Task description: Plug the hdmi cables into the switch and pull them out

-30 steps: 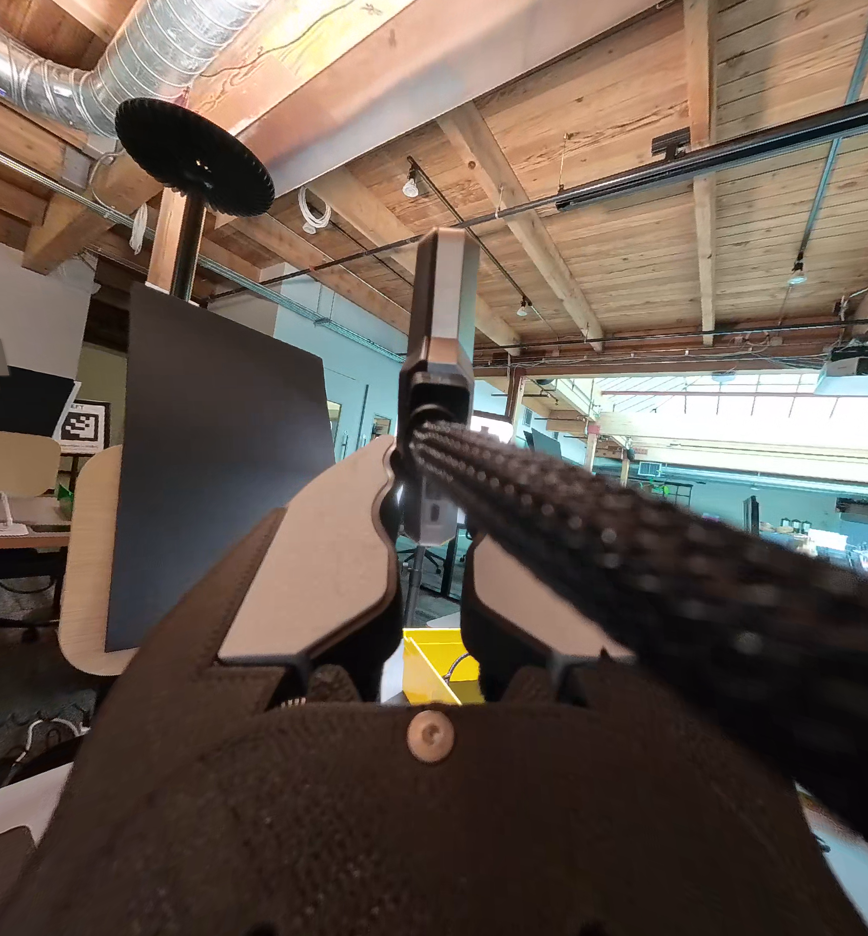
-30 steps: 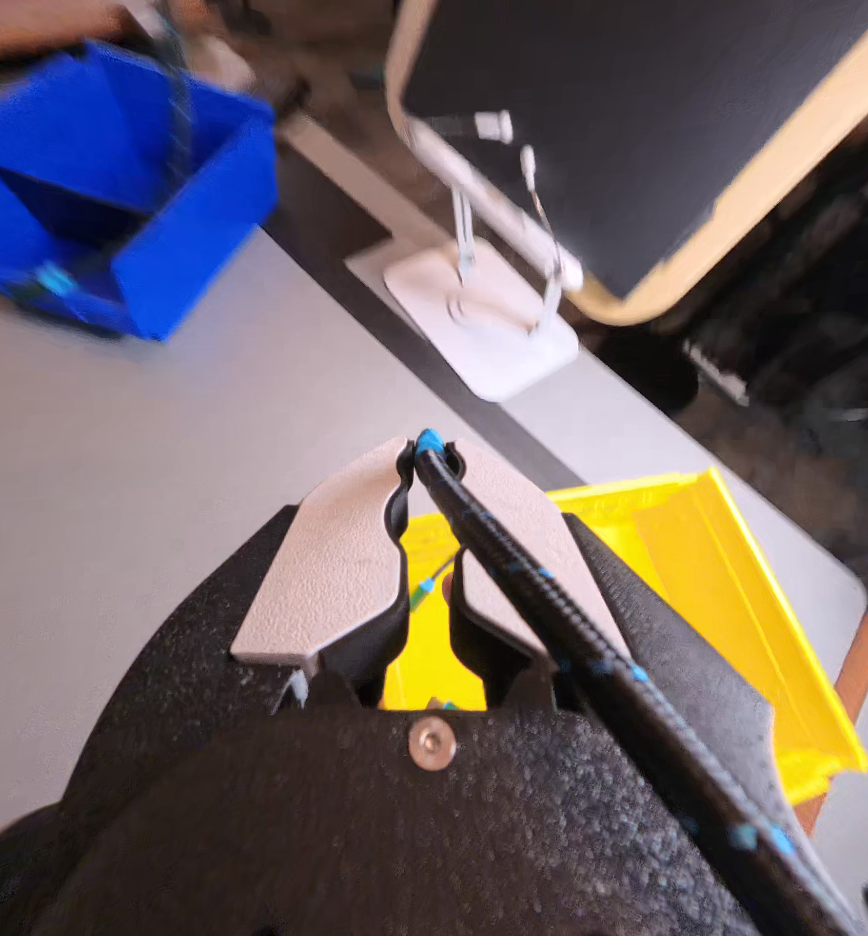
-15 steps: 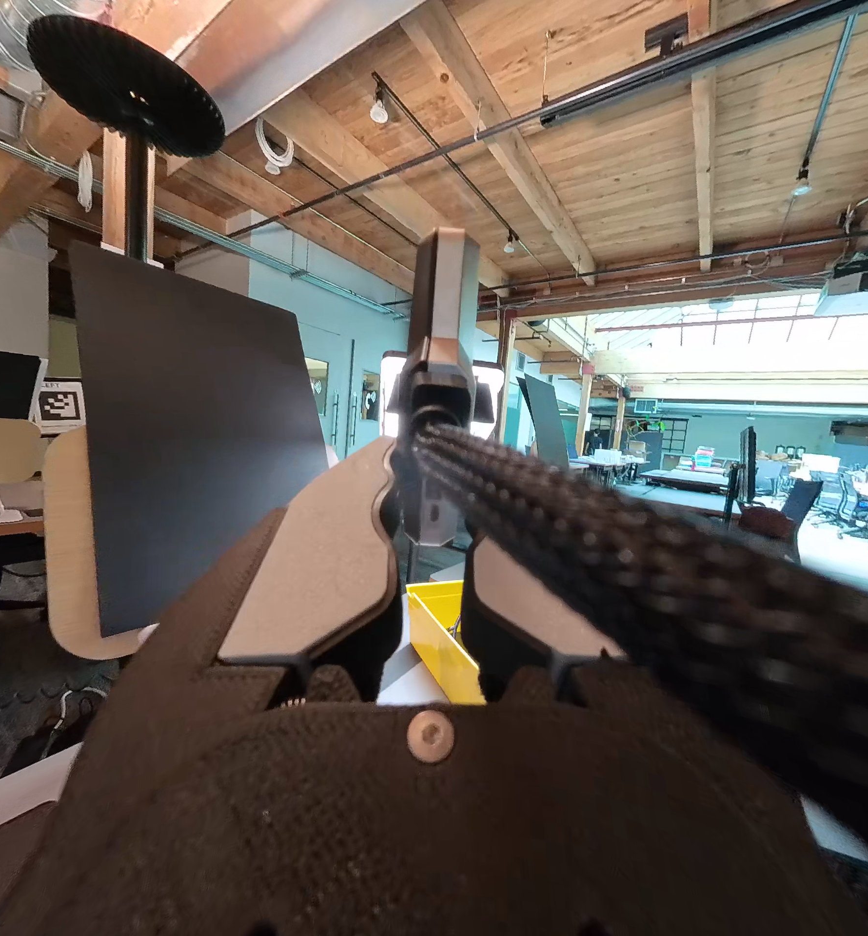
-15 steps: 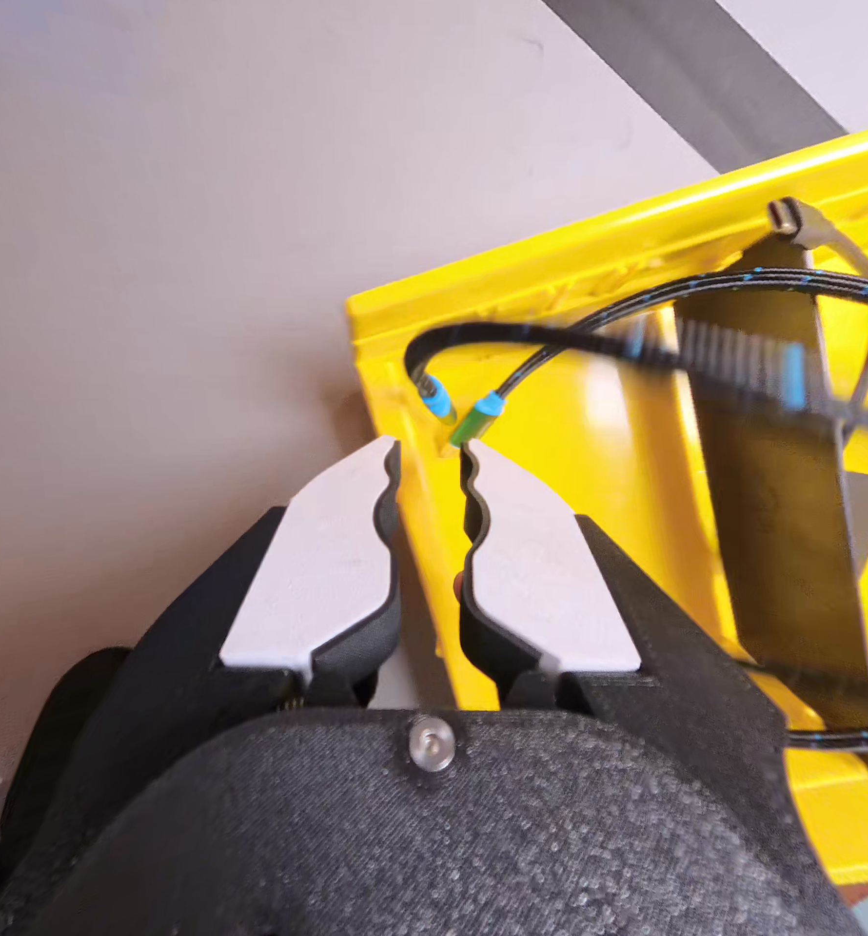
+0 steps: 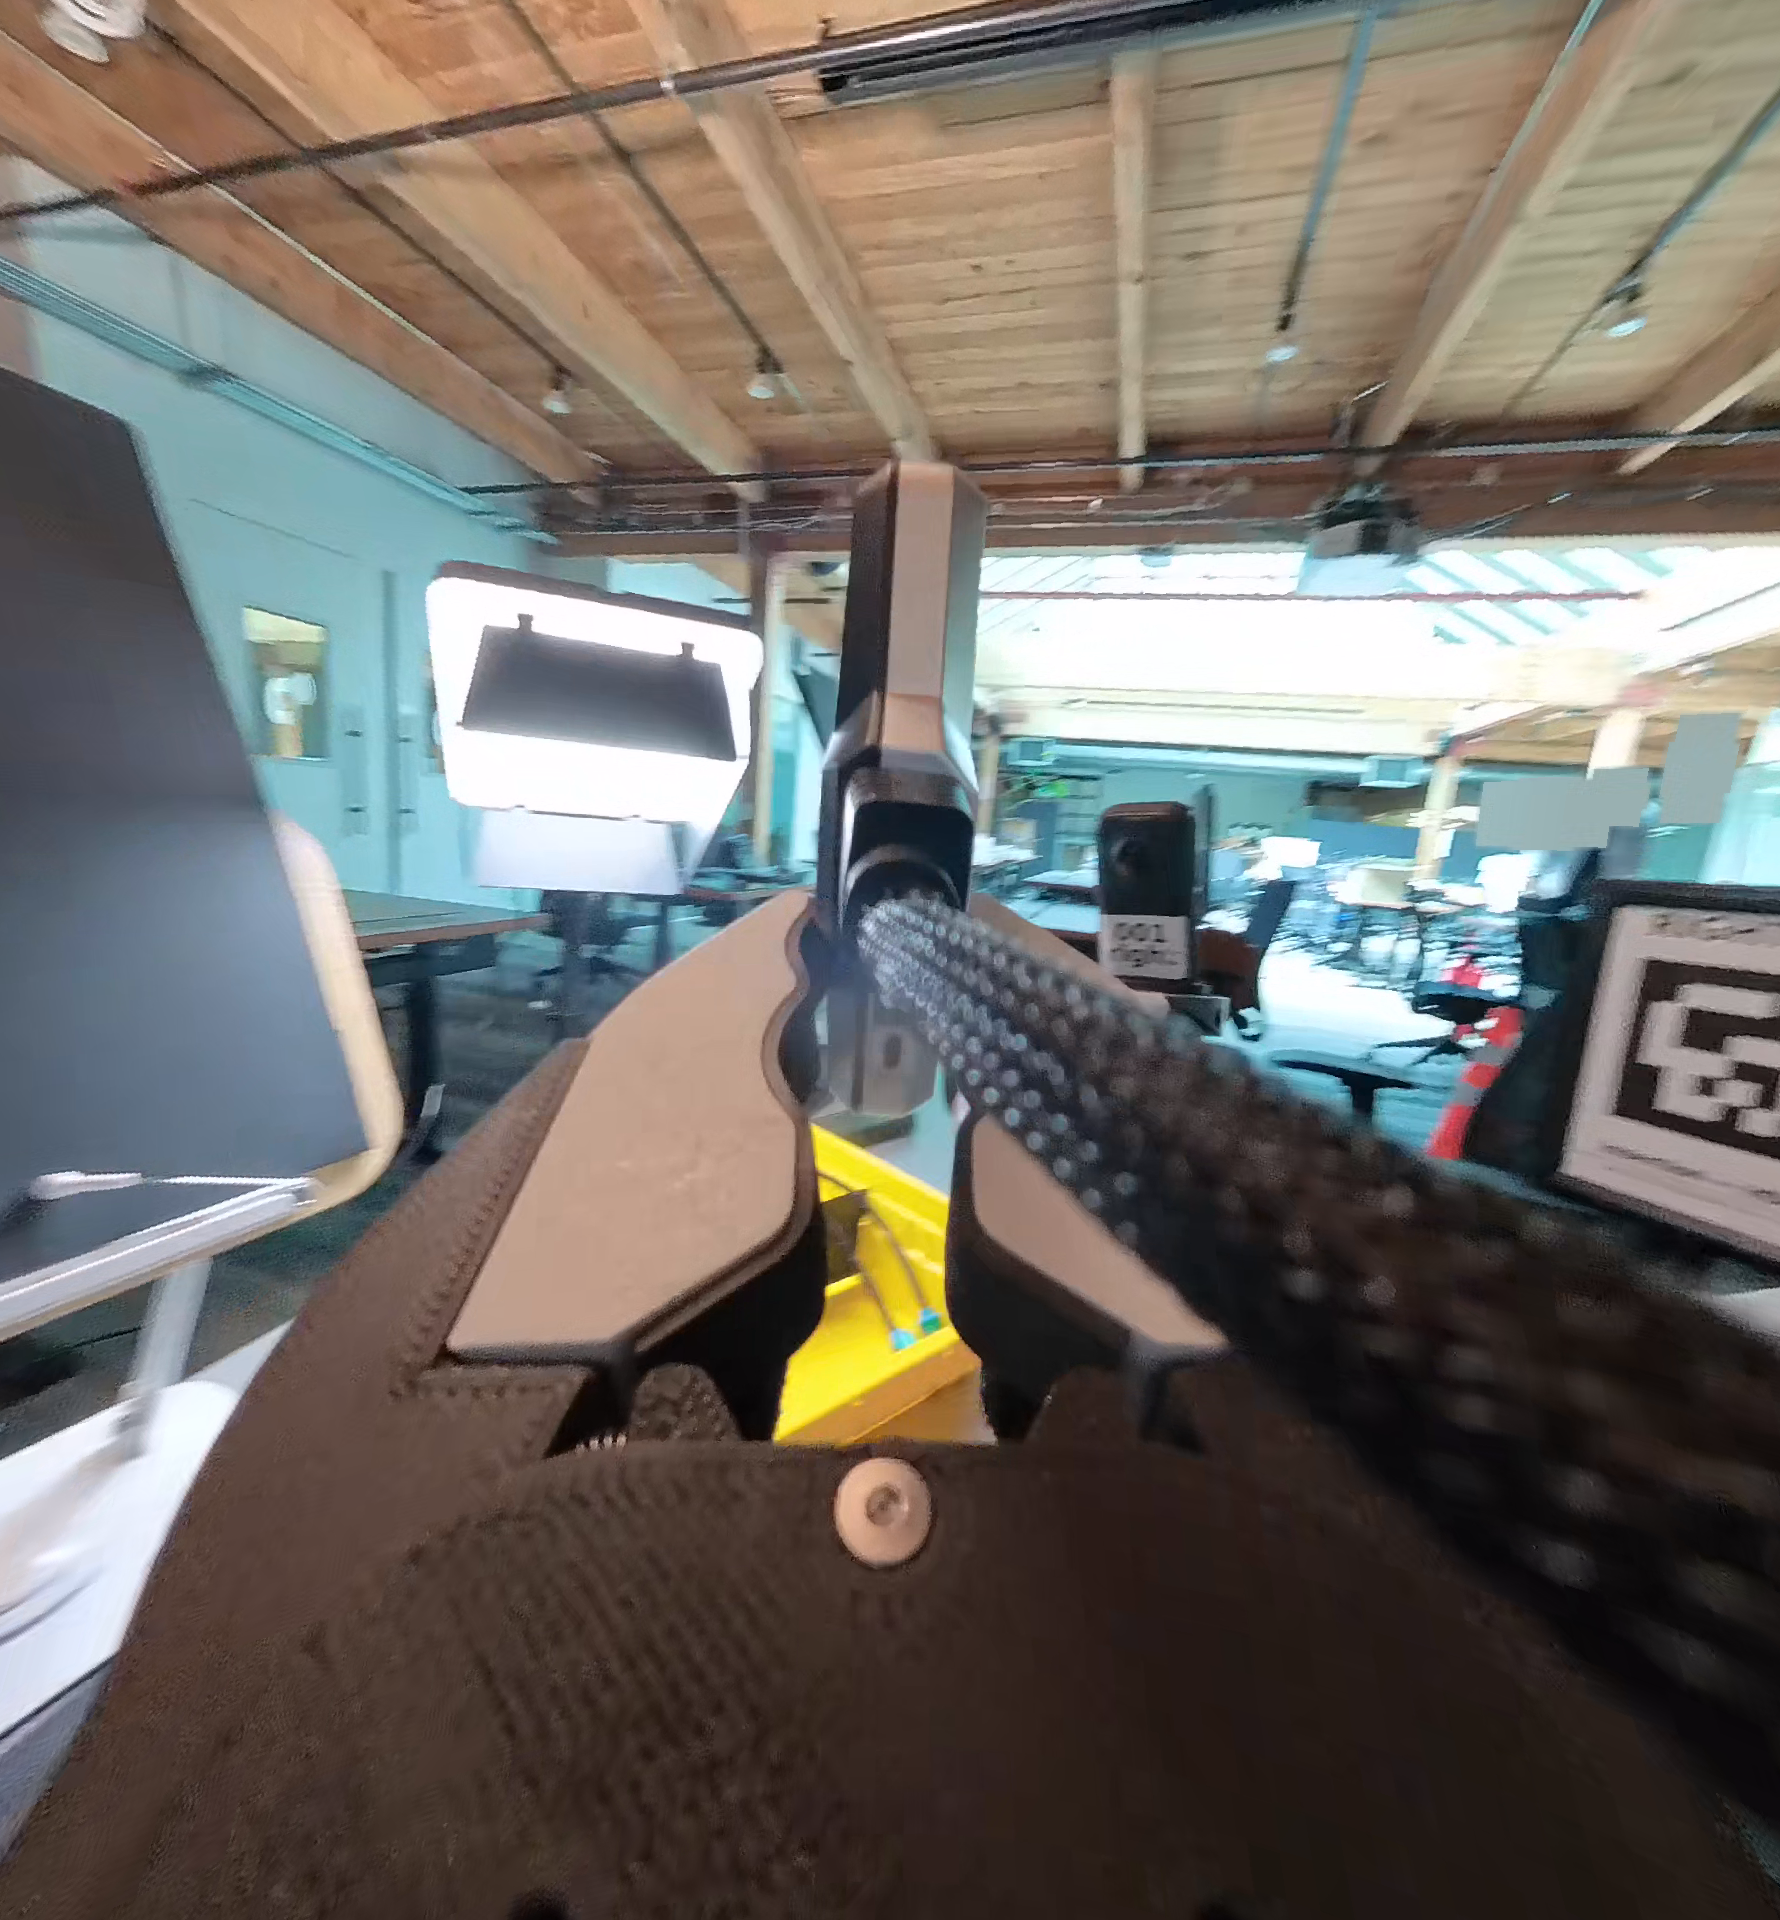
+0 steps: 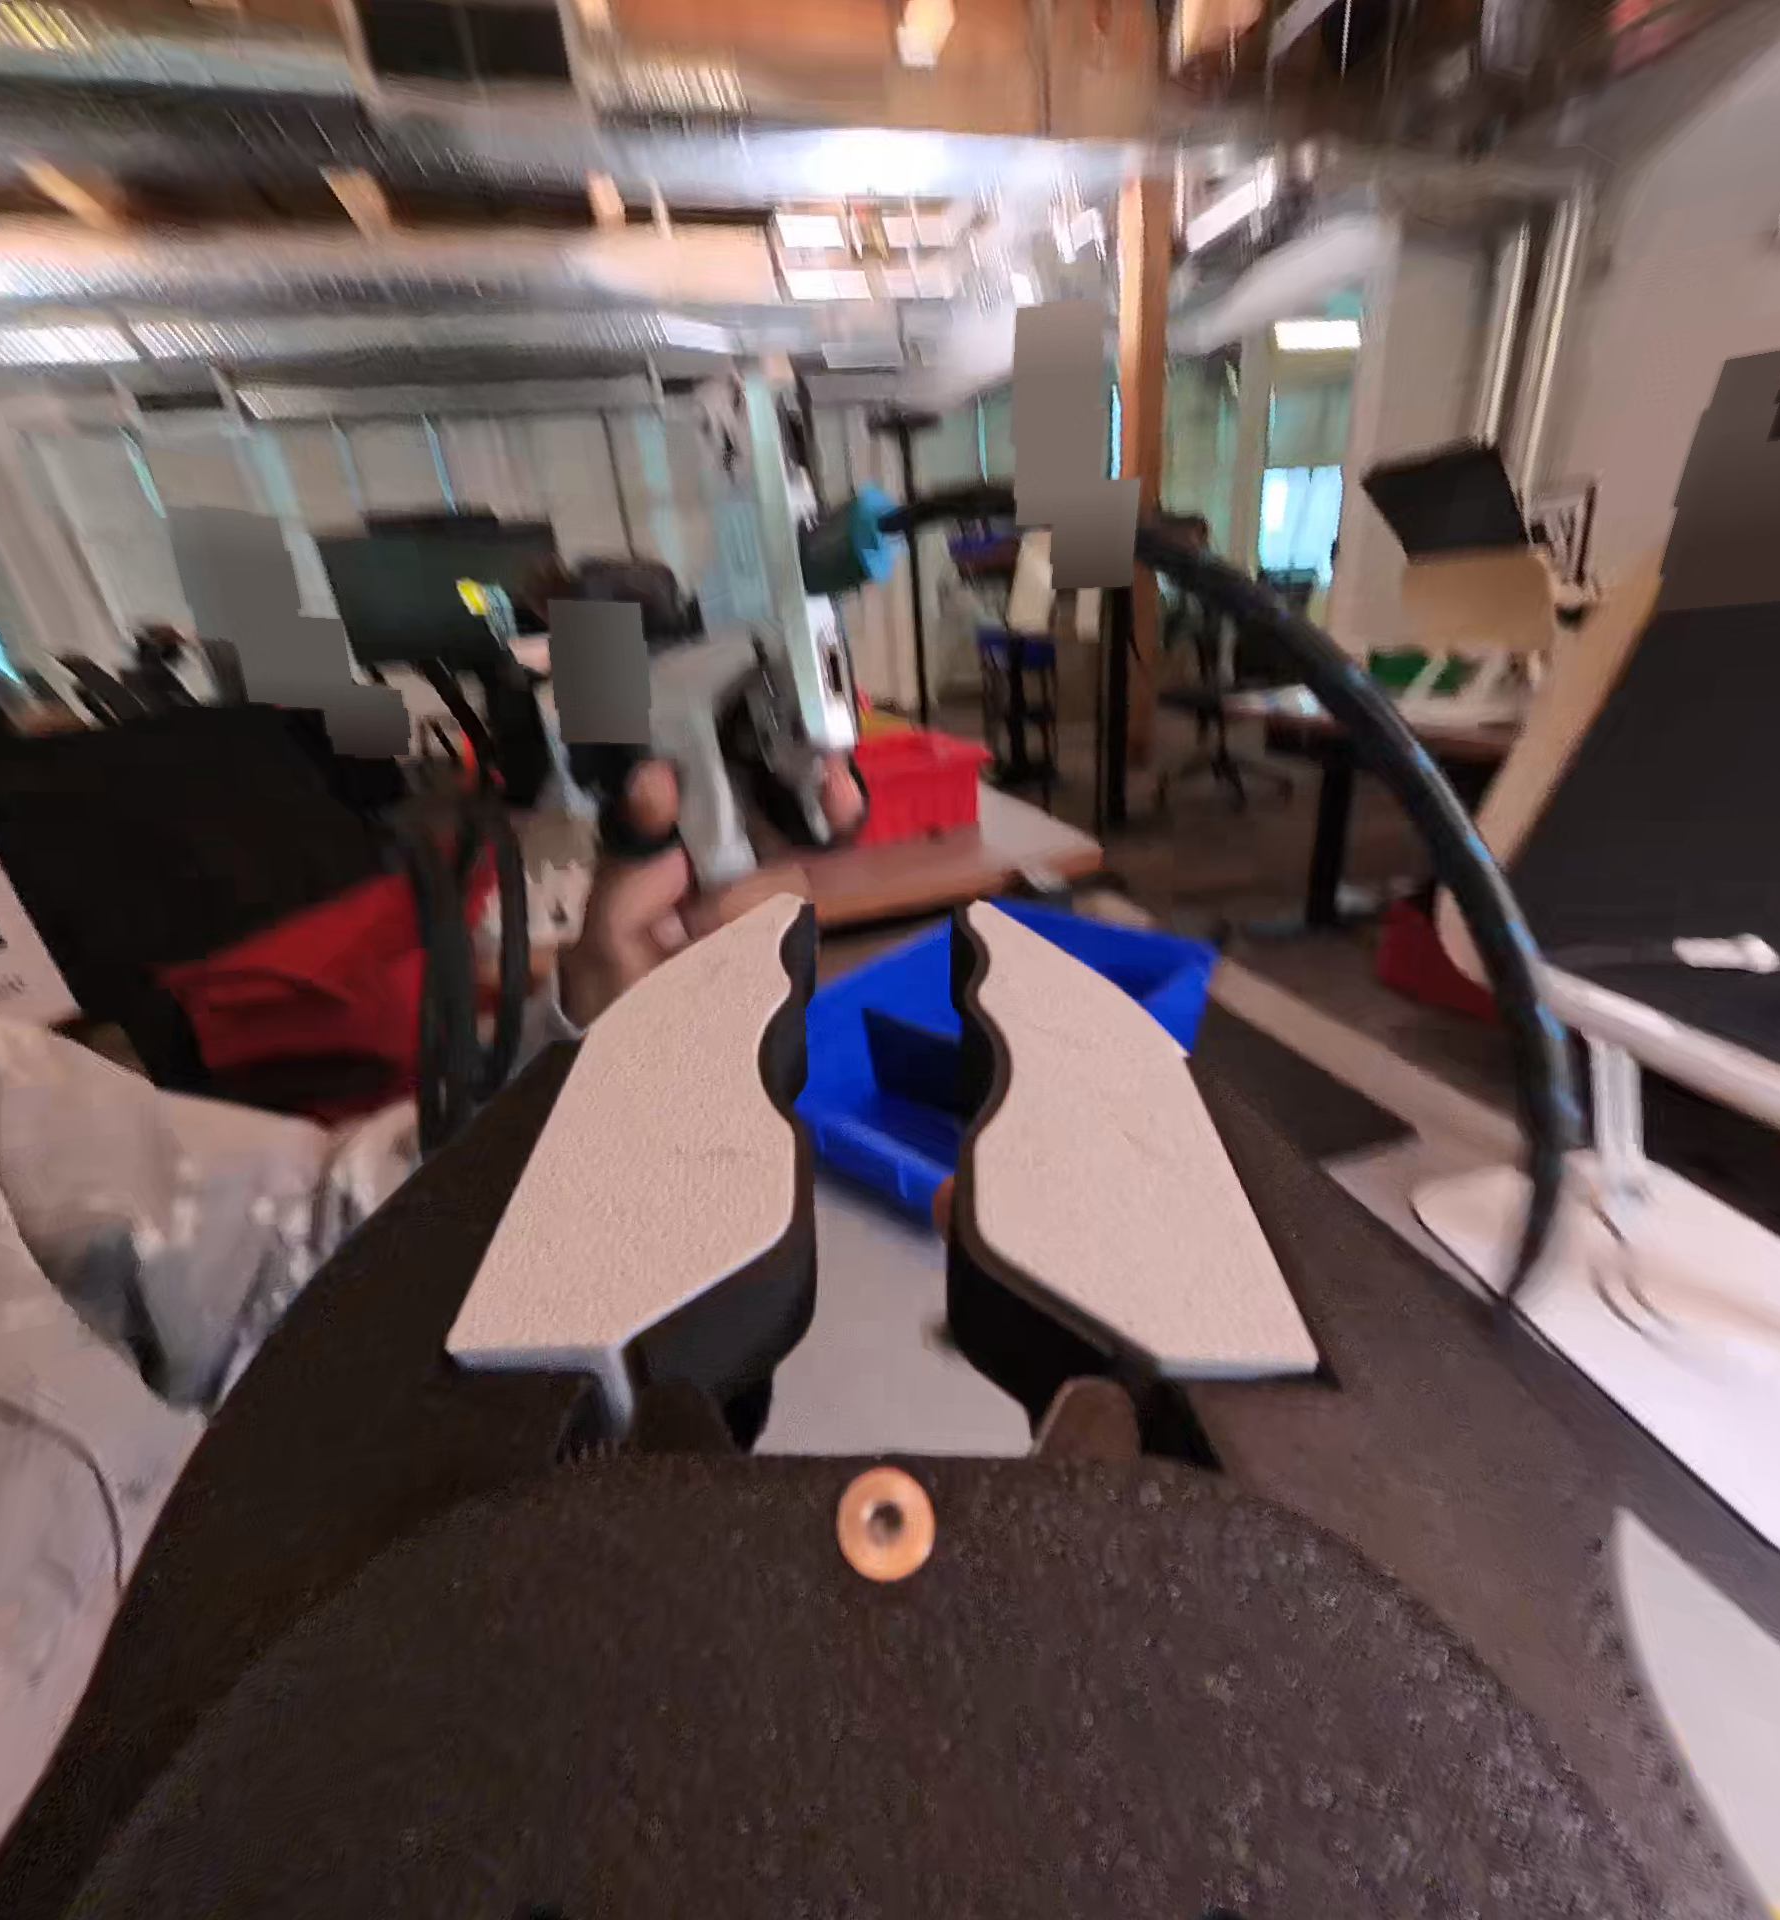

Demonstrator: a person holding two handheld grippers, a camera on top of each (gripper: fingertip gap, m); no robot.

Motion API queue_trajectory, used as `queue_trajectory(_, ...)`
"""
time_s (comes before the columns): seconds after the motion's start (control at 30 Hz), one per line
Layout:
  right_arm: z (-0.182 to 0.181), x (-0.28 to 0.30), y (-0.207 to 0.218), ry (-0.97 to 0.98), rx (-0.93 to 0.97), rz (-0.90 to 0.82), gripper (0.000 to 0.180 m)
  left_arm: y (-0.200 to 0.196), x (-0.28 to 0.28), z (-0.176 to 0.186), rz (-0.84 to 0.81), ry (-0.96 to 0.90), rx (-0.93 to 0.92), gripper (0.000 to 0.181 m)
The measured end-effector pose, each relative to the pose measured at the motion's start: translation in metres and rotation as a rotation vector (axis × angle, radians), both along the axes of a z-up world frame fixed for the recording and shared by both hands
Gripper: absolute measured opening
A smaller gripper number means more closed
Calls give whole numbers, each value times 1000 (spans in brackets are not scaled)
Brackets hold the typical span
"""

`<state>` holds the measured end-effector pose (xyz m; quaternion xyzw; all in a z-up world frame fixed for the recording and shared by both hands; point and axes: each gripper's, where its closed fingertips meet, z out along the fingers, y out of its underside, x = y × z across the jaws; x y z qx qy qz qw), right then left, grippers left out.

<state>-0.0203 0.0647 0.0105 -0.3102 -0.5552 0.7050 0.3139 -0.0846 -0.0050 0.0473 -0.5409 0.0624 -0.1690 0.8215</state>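
In the left wrist view my left gripper (image 5: 891,935) is shut on a black and silver HDMI plug (image 5: 907,665) that stands upright above the fingertips. Its thick braided cable (image 5: 1229,1132) runs back over the right finger toward the lower right. My right gripper (image 6: 884,925) is open and empty, its jaws a small gap apart. In the right wrist view a hand holds the other gripper (image 6: 720,748) at left of centre, and a dark cable (image 6: 1437,821) arcs from above it down to the right. I cannot make out the switch clearly.
A yellow bin (image 5: 865,1340) with thin blue- and green-tipped cables lies below my left gripper. A blue bin (image 6: 1094,977) sits on the grey table ahead of my right gripper. A white stand (image 6: 1488,1226) and black panel (image 6: 1696,790) are at right. A marker board (image 5: 1717,1060) stands right.
My right gripper let go of the thin blue-flecked cable over the yellow bin, opened, and swung up toward the room. My left gripper turned right, still holding the plug.
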Motion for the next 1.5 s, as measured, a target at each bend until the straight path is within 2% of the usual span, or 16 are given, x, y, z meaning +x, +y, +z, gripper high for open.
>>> queue_trajectory(0.03, 12, -1, -8, 51, -50, 18, 24, 2, 7, 0, -46, -17, 8, 22)
queue_trajectory(0.23, 53, -10, -29, 212, -221, 90, 29, 15, 35, -7, -218, -78, 5, 22)
queue_trajectory(0.3, 54, -11, -31, 223, -221, 90, 16, 18, 40, -10, -252, -84, 2, 22)
queue_trajectory(0.33, 53, -12, -31, 228, -217, 88, 23, 19, 43, -10, -269, -87, 4, 23)
queue_trajectory(0.43, 50, -6, -36, 239, -207, 124, 13, 19, 47, -10, -301, -91, 7, 25)
queue_trajectory(0.53, 38, -6, -46, 198, -160, 154, 12, 12, 50, -3, -349, -112, 67, 32)
queue_trajectory(0.67, 35, -6, -48, 173, -209, 195, 12, 11, 52, -5, -254, 5, 103, 26)
queue_trajectory(0.8, 32, -2, -49, 199, -174, 204, 12, 11, 55, -7, -190, 102, 85, 24)
queue_trajectory(0.97, 34, 3, -47, 264, -148, 201, 11, 12, 60, -5, -239, 57, 46, 25)
queue_trajectory(1.33, 29, 3, -40, 285, -124, 213, 10, 19, 60, -10, -241, 49, -1, 25)
queue_trajectory(1.4, 39, 11, -25, 341, -205, 205, 12, 17, 60, -8, -238, 46, 11, 26)
queue_trajectory(1.43, 54, 28, 5, 415, -333, 198, 11, 3, 44, 5, -224, -27, 104, 25)
queue_trajectory(1.47, 62, 43, 33, 454, -376, 173, 10, -18, 20, 19, -224, -104, 170, 25)
queue_trajectory(1.5, 61, 50, 43, 453, -308, 102, 10, -37, -1, 26, -183, -99, 203, 24)
